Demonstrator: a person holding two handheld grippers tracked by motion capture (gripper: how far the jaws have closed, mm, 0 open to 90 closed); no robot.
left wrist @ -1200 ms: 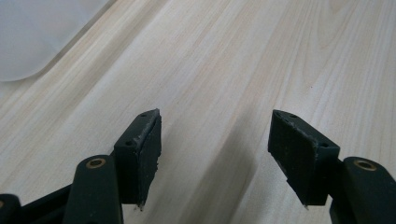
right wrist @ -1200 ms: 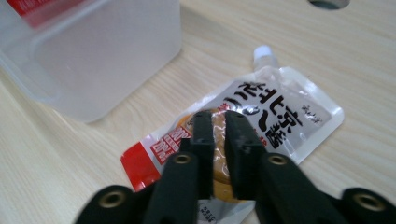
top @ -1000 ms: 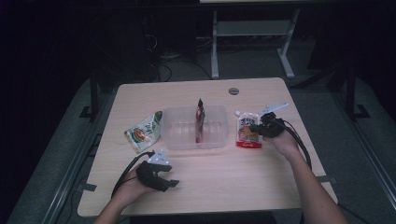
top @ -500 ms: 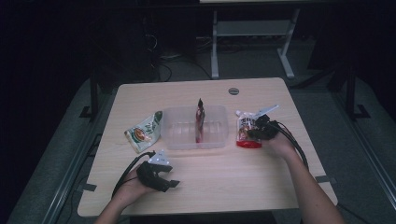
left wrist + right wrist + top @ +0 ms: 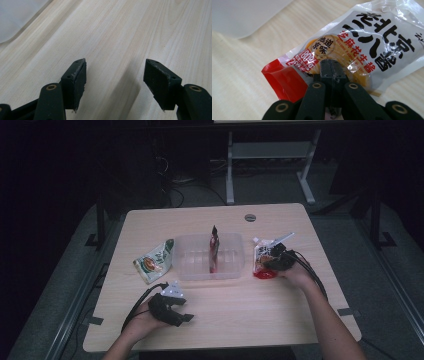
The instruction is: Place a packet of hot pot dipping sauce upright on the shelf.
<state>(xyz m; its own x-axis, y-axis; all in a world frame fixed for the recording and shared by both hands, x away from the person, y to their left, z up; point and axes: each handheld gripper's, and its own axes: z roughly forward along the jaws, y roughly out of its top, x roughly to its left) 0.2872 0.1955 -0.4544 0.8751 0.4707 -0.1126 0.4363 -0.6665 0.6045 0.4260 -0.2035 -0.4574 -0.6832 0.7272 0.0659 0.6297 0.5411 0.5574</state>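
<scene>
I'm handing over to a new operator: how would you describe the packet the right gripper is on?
On the wooden table, find the clear plastic tub in the middle. The packet lies flat just right of it, with the right gripper shut on it. It is white with a red end and bold black lettering, unlike the green packet left of the tub.

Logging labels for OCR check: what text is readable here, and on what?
White and red snack pouch, right gripper view:
"Sesame Peanut"
"地道京味" in the round badge
Large black Chinese characters: partly cut off, unsure.
Red-band numerals: too distorted.
Green pouch and upright red packet: too small to read.
</scene>
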